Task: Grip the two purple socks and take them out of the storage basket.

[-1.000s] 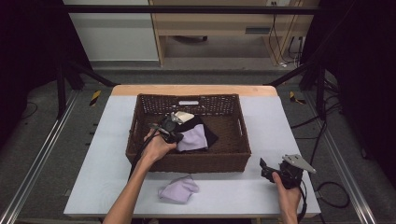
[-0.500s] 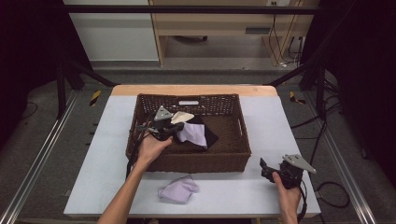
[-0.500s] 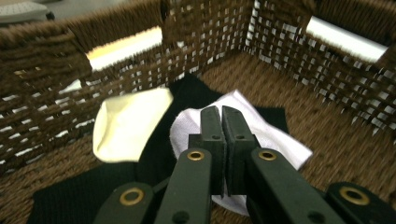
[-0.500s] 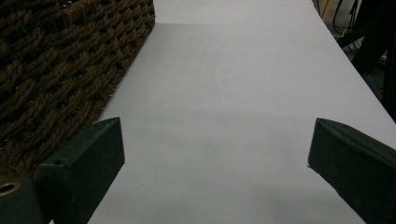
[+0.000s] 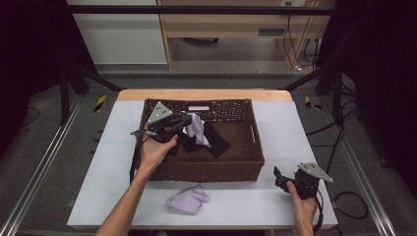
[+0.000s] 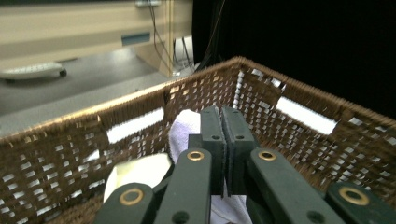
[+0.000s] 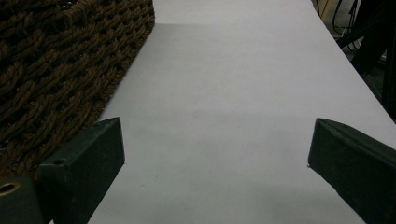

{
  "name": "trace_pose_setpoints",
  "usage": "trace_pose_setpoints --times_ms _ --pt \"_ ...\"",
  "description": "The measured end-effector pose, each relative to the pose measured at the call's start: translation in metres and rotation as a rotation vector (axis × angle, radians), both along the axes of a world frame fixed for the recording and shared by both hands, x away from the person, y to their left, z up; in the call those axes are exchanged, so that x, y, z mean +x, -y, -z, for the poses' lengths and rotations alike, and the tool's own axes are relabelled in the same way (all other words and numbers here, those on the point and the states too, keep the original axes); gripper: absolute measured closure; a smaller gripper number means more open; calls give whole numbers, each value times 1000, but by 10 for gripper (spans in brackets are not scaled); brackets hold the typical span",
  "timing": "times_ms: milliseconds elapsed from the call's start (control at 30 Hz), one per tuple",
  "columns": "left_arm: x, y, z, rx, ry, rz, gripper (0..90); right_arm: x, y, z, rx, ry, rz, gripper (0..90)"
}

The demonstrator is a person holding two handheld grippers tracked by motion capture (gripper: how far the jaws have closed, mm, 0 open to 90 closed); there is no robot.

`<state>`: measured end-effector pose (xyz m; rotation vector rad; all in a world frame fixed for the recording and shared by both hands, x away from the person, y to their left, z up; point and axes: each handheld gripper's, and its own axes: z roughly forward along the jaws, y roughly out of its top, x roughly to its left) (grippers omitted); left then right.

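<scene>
A brown wicker basket [image 5: 211, 170] stands in the middle of the white table. My left gripper [image 5: 189, 121] hovers over the basket's left half, shut on a pale lilac cloth [image 5: 197, 129] that hangs from its jaws. In the left gripper view the jaws [image 6: 222, 113] are pressed together with the pale cloth [image 6: 185, 128] pinched between them and the basket wall [image 6: 70, 154] behind. A black cloth [image 5: 216, 140] lies on the basket floor beneath. My right gripper [image 5: 278, 177] rests low at the table's right front, open, with bare table between its jaws [image 7: 215, 140].
A second lilac cloth [image 5: 188, 199] lies crumpled on the table in front of the basket. A cream-coloured piece [image 6: 140, 173] lies in the basket beside the left gripper. The basket's right wall [image 7: 56, 60] is close to the right gripper. The table top [image 5: 290, 123] is bare to the right.
My left gripper has risen and drawn back toward the basket's left rear, lifting the lilac cloth off the black cloth. The right gripper has stayed where it was.
</scene>
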<state>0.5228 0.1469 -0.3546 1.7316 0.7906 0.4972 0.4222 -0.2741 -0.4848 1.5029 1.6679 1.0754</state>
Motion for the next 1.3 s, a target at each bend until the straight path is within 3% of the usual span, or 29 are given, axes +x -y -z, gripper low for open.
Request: trace_pose_setpoints --times_ms 233,800,967,1033,1133,1300 --pt "-16 -8 -21 -41 24 13 880 0 0 0 1 0 1 41" --pt "-64 -22 -69 -95 131 77 880 0 0 0 2 0 2 41" --pt "-88 -27 -93 -113 187 114 880 0 0 0 1 2 3 41" --pt "-92 -27 -95 -115 188 121 880 0 0 0 3 1 5 41" --pt "-111 -28 -100 -112 202 151 880 0 0 0 3 3 9 41" --pt "-130 -28 -95 -117 197 186 880 -1 0 0 0 5 12 41"
